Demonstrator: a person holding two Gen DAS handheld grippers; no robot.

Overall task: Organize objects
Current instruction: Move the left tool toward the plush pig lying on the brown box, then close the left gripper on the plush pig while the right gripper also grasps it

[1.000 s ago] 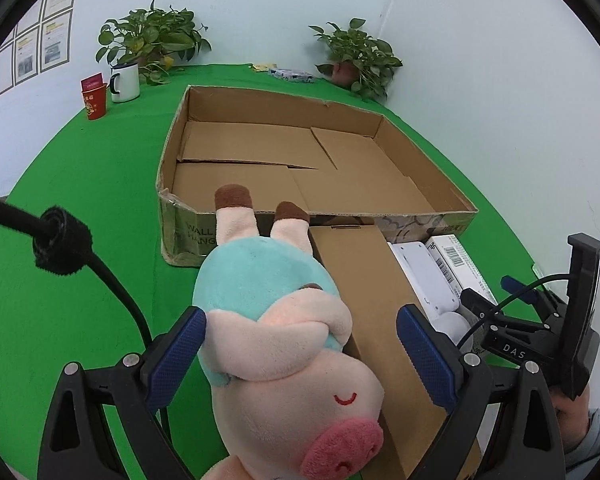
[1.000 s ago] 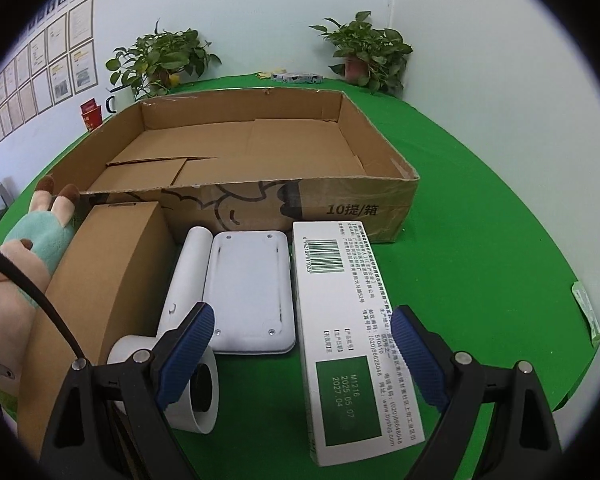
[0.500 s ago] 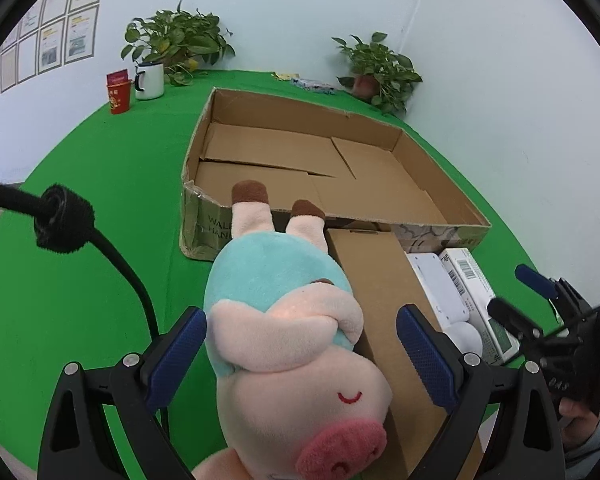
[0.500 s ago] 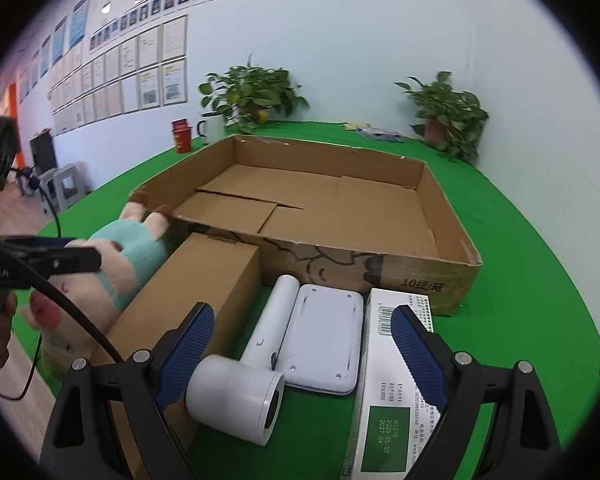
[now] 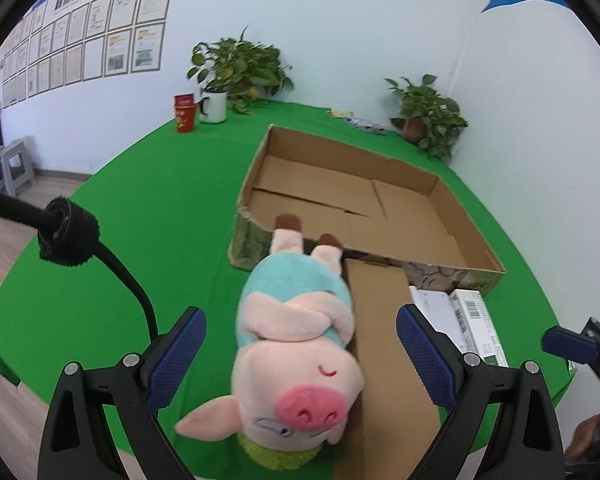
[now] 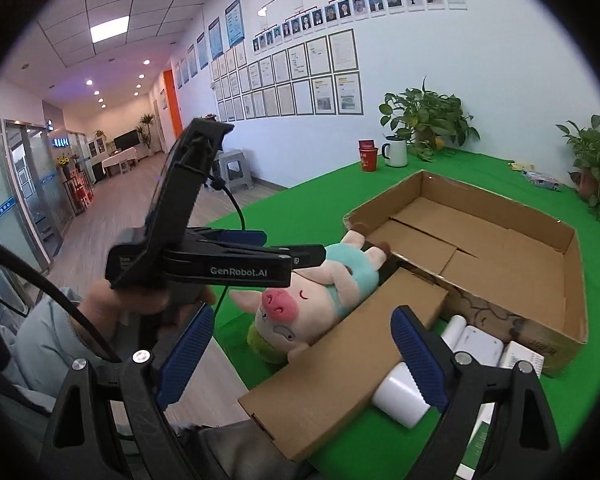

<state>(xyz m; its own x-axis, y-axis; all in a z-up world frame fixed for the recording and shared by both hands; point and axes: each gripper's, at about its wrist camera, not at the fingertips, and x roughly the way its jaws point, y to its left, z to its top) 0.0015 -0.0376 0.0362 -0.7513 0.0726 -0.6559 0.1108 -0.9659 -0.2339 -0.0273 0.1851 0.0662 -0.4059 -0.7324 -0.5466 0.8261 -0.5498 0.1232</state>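
The plush pig lies on its back on the green surface, snout toward the near edge and feet touching the front wall of the open cardboard tray. Taking the pig as the landmark: a closed brown carton lies right against its side, on the side toward the right gripper. Beyond that carton, well clear of the pig, lie a white cylindrical device, a flat white case and a white and green printed box, all just in front of the tray. The tray's floor of folded flaps is bare cardboard.

Farther off than the pig, past the tray's left corner, a red cup and a white mug stand near a potted plant; a second potted plant sits at the surface's far right, against a pale wall. Framed papers hang on the wall to the left, with grey stools on a wooden floor below.

The left gripper hovers over the pig, jaws wide apart on either side of its body, pads not pressing it. The right gripper also has its jaws spread wide, above the carton's near end, gripping nothing. A hand in a light sleeve carries the left gripper.
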